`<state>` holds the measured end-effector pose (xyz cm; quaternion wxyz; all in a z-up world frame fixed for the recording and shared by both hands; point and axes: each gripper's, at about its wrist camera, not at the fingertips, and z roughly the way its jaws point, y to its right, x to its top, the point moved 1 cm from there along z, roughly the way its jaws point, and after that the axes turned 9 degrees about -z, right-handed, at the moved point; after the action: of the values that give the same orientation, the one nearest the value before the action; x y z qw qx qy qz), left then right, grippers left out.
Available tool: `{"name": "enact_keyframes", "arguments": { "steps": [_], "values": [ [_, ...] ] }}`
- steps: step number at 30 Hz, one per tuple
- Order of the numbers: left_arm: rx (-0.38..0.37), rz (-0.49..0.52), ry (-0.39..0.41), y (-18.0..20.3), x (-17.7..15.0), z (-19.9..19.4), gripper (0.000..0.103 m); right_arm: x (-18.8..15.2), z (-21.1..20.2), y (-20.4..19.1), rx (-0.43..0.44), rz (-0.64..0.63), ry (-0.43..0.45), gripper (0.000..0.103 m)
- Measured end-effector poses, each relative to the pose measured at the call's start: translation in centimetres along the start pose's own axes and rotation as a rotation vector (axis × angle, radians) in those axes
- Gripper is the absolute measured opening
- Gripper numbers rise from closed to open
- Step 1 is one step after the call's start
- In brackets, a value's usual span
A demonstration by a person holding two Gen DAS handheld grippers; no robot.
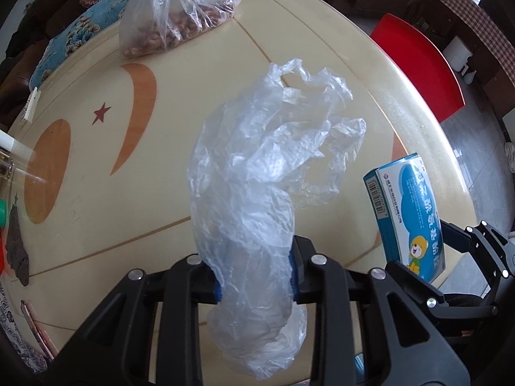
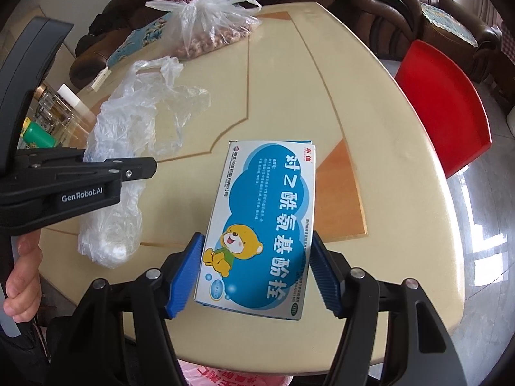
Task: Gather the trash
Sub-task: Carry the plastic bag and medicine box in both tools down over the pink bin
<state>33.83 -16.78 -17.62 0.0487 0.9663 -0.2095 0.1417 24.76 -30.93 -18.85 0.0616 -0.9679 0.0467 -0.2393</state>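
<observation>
1. The left gripper [image 1: 256, 281] is clamped on a crumpled clear plastic bag [image 1: 257, 173]; the bag hangs above the cream table [image 1: 96, 218], bunched between the blue pads.
2. The right gripper [image 2: 254, 276] holds a blue-and-white medicine box [image 2: 260, 225] by its long sides; the box is off the tabletop.
3. Farther back on the table lies a tied bag of nuts [image 1: 167, 29]; a red chair [image 2: 444, 106] stands beside the table edge.

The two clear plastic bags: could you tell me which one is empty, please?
The crumpled bag clamped in the left tongs; the knotted bag farther back holds brownish contents.
</observation>
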Motion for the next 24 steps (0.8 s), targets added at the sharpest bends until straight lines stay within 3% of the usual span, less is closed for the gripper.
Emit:
{"name": "enact_keyframes", "arguments": {
  "steps": [24],
  "values": [
    [-0.018,-0.044,0.125,-2.1,-6.1,-7.4,0.029,-1.1,-8.1,-4.4,0.018,-0.088,0.112,0.063]
  ]
}}
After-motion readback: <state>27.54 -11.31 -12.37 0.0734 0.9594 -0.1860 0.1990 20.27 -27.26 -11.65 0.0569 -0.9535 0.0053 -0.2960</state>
